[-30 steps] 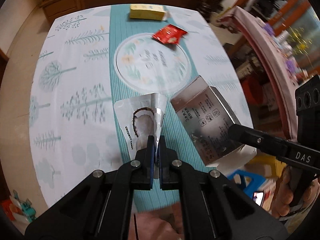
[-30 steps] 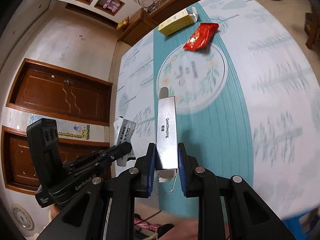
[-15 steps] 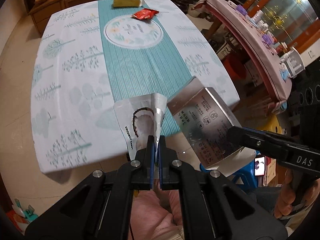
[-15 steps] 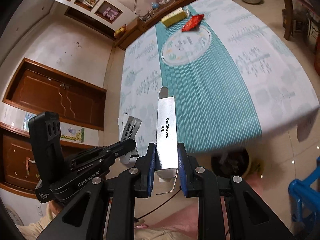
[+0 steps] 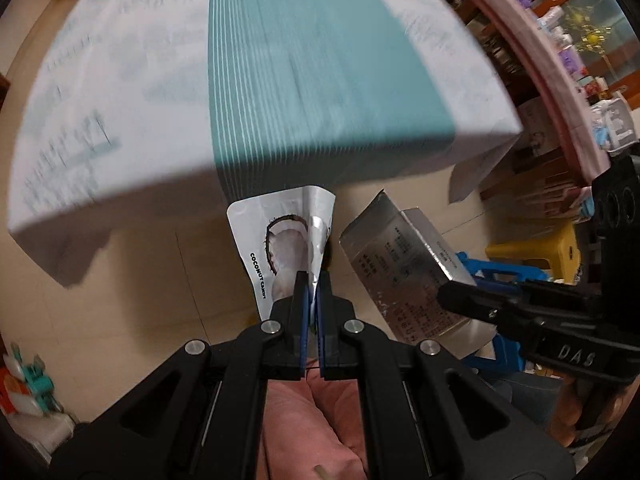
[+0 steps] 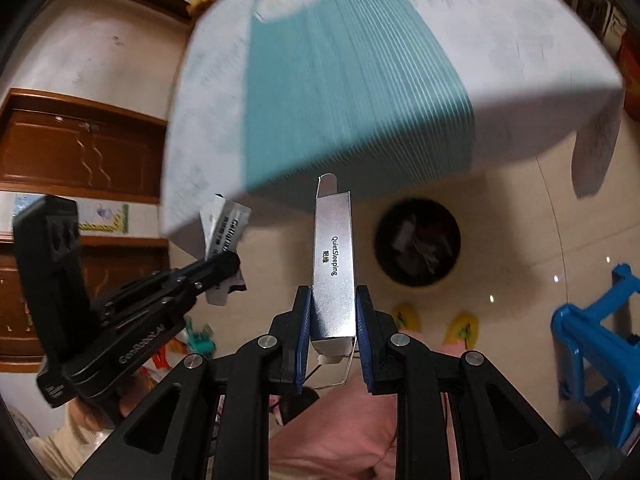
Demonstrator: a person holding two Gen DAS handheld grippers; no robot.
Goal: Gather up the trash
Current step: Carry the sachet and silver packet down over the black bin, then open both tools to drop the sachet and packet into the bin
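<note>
Left hand-held gripper [image 5: 313,284] closed on coconut candy wrapper [image 5: 280,240]; right hand-held gripper [image 6: 333,312] clamps silver carton [image 6: 334,264]. Both held off the table's [image 6: 360,80] near edge, above the floor bin [image 6: 418,240]. Judged light, crushable; end grips suffice.

The beige tiled floor [image 6: 500,240] around the round black trash bin [image 6: 417,242] is open. The desk edge with the white and teal cloth [image 6: 360,176] hangs near it; a blue plastic stool [image 6: 592,344] stands beside.
</note>
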